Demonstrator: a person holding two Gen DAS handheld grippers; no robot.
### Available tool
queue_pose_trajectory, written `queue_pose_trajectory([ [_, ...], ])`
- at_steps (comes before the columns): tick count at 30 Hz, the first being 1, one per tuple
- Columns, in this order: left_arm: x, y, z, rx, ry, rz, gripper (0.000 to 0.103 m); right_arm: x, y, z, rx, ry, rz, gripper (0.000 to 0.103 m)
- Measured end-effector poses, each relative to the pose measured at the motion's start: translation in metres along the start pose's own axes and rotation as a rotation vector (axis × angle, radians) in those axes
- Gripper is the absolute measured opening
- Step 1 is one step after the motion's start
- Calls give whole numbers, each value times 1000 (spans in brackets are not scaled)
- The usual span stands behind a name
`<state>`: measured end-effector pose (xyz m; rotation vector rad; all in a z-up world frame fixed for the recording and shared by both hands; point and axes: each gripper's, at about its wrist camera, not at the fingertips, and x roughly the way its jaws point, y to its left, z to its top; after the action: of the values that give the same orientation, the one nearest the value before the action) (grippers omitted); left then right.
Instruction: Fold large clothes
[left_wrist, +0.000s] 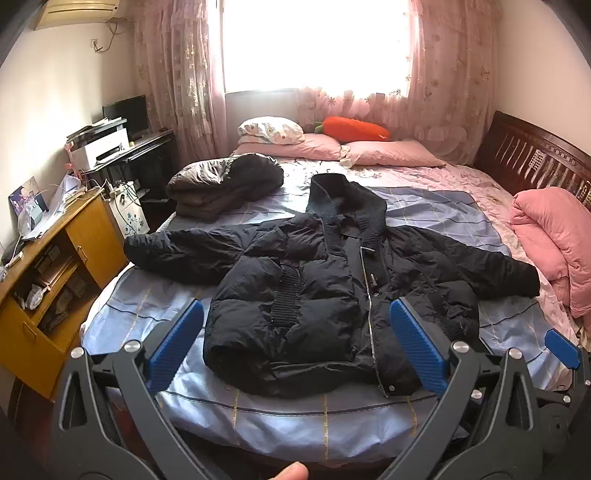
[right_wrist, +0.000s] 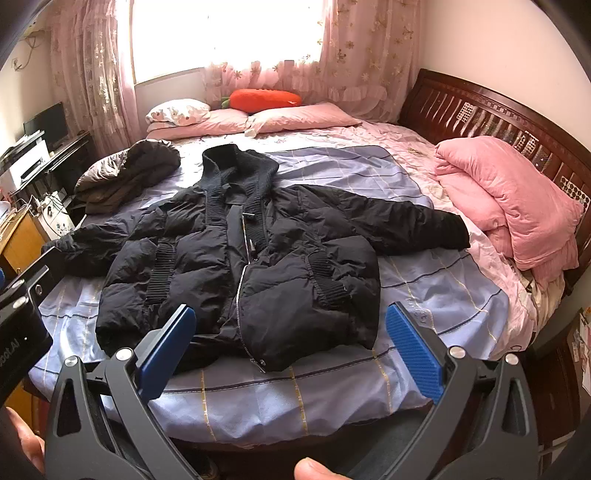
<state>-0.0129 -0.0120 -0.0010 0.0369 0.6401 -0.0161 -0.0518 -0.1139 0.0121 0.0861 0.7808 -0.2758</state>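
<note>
Right now the black quilted puffer jacket (left_wrist: 314, 295) w/ ribbed knit collar lies front-up, sleeves spread out left and right, on the pale blue checked sheet (left_wrist: 295, 417) covering the near part of the bed. It's unfolded; zip looks partly done up, but hard to tell in this light. The left gripper (left_wrist: 295, 343) hangs over the near hem, blue pads wide apart, gripping nothing. The right gripper (right_wrist: 291, 343) does the same, also spread and empty, just off the hem.

Risks, imo: the puffy fill is slick and springy, so a shallow pinch could slip off or catch only the top layer, leaving the back panel behind. The far-left sleeve end reaches the bed edge and may slide off if dragged. A dark folded coat (left_wrist: 221, 188) sits far left, near the collar, so a sleeve swung over carelessly could snag it.
</note>
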Motion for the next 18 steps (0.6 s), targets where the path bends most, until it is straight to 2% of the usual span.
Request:
queue_pose_trajectory([
  [18,-2,2,-2,1,-3,6,101,-1,0,0,-1,0,3,102],
])
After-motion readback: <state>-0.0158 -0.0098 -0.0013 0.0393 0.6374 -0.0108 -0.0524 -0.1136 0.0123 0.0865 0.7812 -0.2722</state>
